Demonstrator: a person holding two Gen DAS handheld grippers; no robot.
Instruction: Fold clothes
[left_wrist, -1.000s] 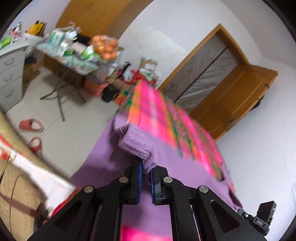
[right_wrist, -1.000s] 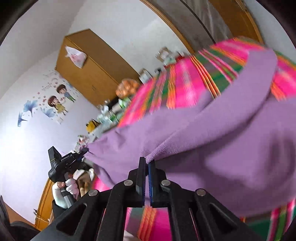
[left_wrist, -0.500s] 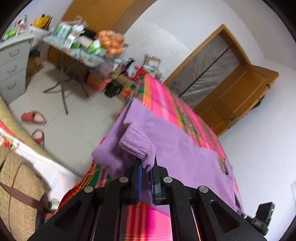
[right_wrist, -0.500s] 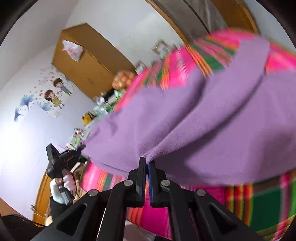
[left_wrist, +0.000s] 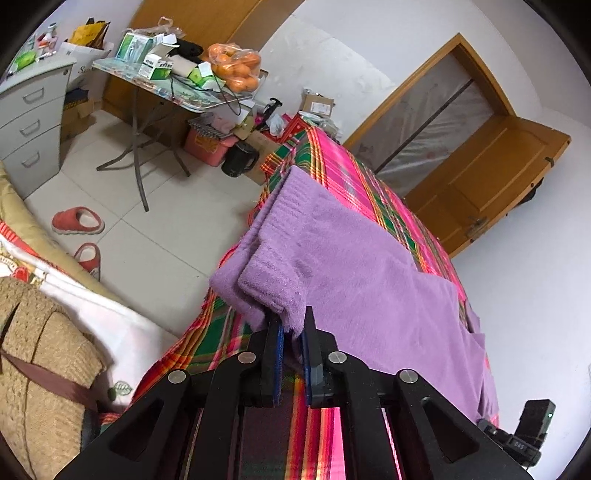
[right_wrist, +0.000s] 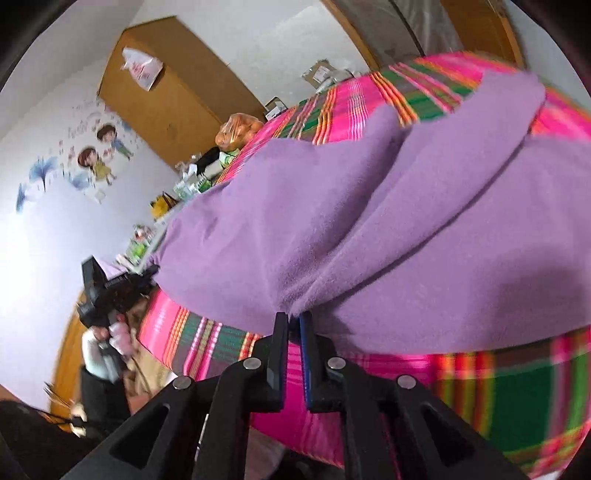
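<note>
A purple fleece garment (left_wrist: 354, 273) lies spread on a bed with a pink, green and orange plaid cover (left_wrist: 354, 173). My left gripper (left_wrist: 292, 328) is shut on the garment's near cuffed corner, at the bed's left edge. My right gripper (right_wrist: 293, 325) is shut on another near edge of the garment (right_wrist: 369, 229), which bunches into folds at the pinch. The left gripper, held in a gloved hand, also shows in the right wrist view (right_wrist: 107, 291). The right gripper's body shows in the left wrist view (left_wrist: 524, 432).
Left of the bed is tiled floor (left_wrist: 159, 236) with red slippers (left_wrist: 77, 221). A cluttered folding table (left_wrist: 177, 85), a grey drawer unit (left_wrist: 29, 122), boxes, a wardrobe (right_wrist: 170, 96) and wooden doors (left_wrist: 491, 173) stand beyond. A woven basket (left_wrist: 37, 369) sits near left.
Both grippers have lowered the garment onto the bed; it now lies flatter and more spread out. Both stay shut on it.
</note>
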